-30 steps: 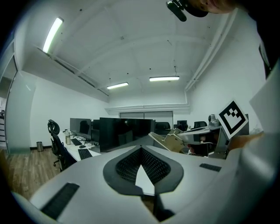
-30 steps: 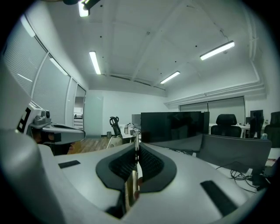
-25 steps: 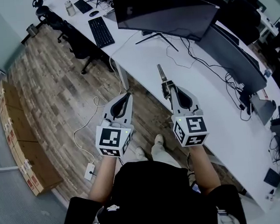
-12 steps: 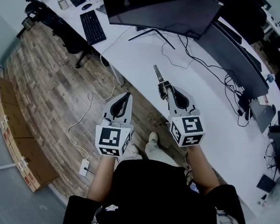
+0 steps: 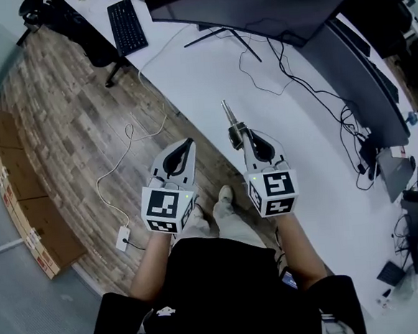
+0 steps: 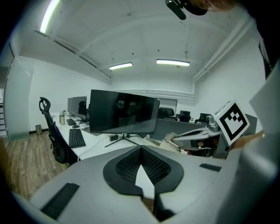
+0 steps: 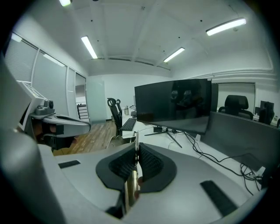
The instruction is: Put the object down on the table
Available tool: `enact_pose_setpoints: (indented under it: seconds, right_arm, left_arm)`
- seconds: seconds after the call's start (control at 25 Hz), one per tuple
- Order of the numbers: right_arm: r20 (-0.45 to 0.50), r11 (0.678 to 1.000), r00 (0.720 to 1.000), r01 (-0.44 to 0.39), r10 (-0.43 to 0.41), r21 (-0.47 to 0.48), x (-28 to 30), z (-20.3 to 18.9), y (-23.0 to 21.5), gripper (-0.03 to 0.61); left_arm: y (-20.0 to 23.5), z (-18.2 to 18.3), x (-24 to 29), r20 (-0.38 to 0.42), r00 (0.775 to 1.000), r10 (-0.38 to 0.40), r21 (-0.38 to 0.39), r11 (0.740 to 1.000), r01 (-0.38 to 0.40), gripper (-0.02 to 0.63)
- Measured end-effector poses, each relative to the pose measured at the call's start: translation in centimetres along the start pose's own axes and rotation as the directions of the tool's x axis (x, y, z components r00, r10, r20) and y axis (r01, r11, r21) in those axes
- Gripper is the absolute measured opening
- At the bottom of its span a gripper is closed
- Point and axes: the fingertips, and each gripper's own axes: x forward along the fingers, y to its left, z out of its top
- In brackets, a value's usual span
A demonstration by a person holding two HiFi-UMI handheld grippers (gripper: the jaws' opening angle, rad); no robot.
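Observation:
My right gripper [image 5: 239,129] is shut on a slim metal utensil [image 5: 229,114] whose thin end sticks out past the jaws, over the near edge of the white table [image 5: 208,69]. In the right gripper view the utensil [image 7: 131,186] stands edge-on between the black pads [image 7: 151,164], well above the tabletop. My left gripper [image 5: 188,143] hangs over the wooden floor, left of the table edge. Its jaws meet at the tips [image 6: 141,149] and hold nothing.
A large curved monitor [image 5: 247,8] on a stand and loose black cables [image 5: 288,77] occupy the table ahead. A keyboard [image 5: 126,25] lies at the far left end, with an office chair [image 5: 87,35] beside it. A white cable and power strip [image 5: 123,238] lie on the floor.
The right gripper and its utensil have drifted a little to the left along the table edge, and the view has shifted with the head. Both grippers' jaws stand as before.

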Motion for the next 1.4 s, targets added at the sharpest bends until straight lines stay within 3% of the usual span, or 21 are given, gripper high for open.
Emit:
enact_pose_setpoints:
  seconds: [0.6, 0.88, 1.4]
  right_arm:
    - [-0.214, 0.998, 0.976, -0.048, 0.039, -0.036, 6.0, -8.5, -3.9, 0.026]
    - [-0.291, 0.992, 0.955, -0.087, 0.055, -0.096, 9.5, -11.4, -4.8, 0.026]
    - [-0.368, 0.968, 0.930, -0.096, 0.004, -0.231, 14.3, -14.2, -8.2, 0.026]
  left_arm:
    - [-0.1, -5.4, 5.8, -0.127, 0.992, -0.020, -0.042, 0.999, 0.015, 0.014]
    - [0.1, -7.4, 7.2, -0.174, 0.985, -0.022, -0.049, 0.999, 0.013, 0.014]
    - [-0.3, -9.9, 8.8, -0.224, 0.974, -0.040, -0.069, 0.997, 0.025, 0.014]
